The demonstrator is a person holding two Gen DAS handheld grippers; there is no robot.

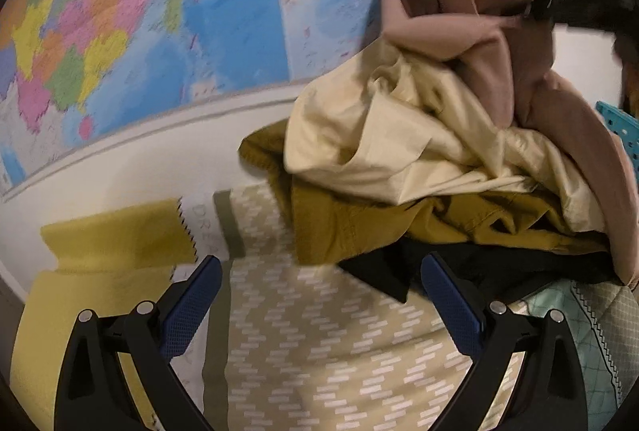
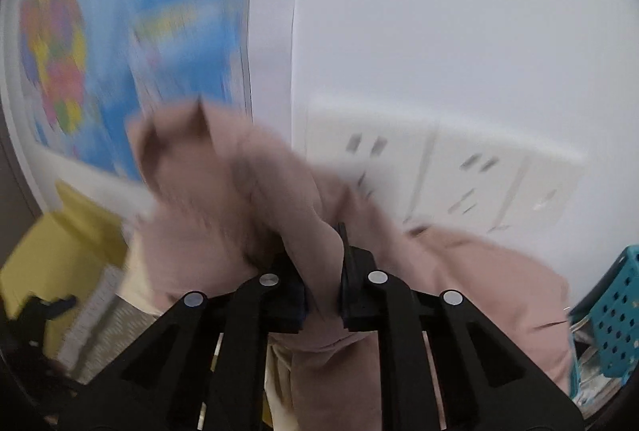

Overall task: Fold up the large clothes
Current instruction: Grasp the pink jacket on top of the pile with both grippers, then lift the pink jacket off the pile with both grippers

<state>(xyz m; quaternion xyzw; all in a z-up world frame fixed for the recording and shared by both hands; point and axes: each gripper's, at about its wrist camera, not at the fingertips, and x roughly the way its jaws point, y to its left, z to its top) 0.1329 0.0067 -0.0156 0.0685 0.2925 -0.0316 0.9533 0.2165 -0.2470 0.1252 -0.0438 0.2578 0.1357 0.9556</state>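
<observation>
the right gripper (image 2: pixel 323 291) is pinching the pink garment (image 2: pixel 223 199) atop the clothes pile (image 1: pixel 439 167), risking dragging the cream garment (image 1: pixel 399 135) along, while the left gripper (image 1: pixel 319 295) is hanging spread before that pile.

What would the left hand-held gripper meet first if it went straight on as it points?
Probably the black garment at the pile's bottom edge, just beyond the open left hand-held gripper; depth is unclear.
</observation>
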